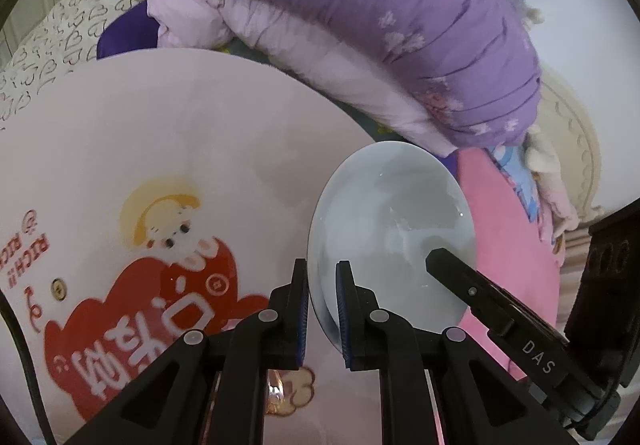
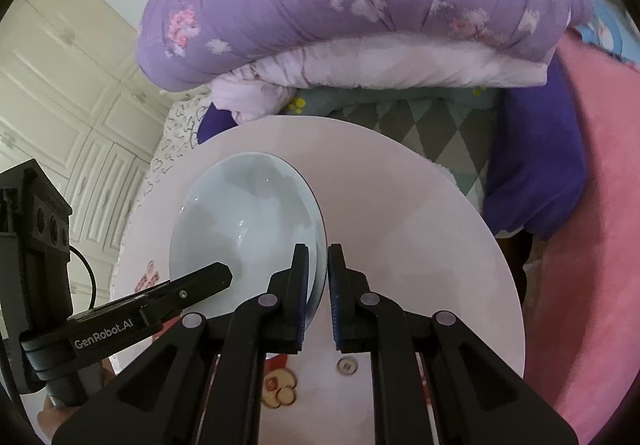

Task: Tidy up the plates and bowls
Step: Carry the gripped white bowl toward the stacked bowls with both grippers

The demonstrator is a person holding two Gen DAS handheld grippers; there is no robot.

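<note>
Both grippers' jaws pinching pale bowl point(image 1: 384, 213) rim over round table point(image 1: 160, 133), purple quilt point(image 1: 360, 5) seemingly behind.

Folded quilts point(image 2: 360, 17) crowd the table's point(image 2: 420, 213) far edge, seemingly touching.

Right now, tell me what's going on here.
A person holds a gripper in each hand, and both are shut on one pale blue plate. The left gripper pinches one rim, the right gripper the opposite rim. The plate sits over a round pink table, with folded purple bedding behind.
</note>
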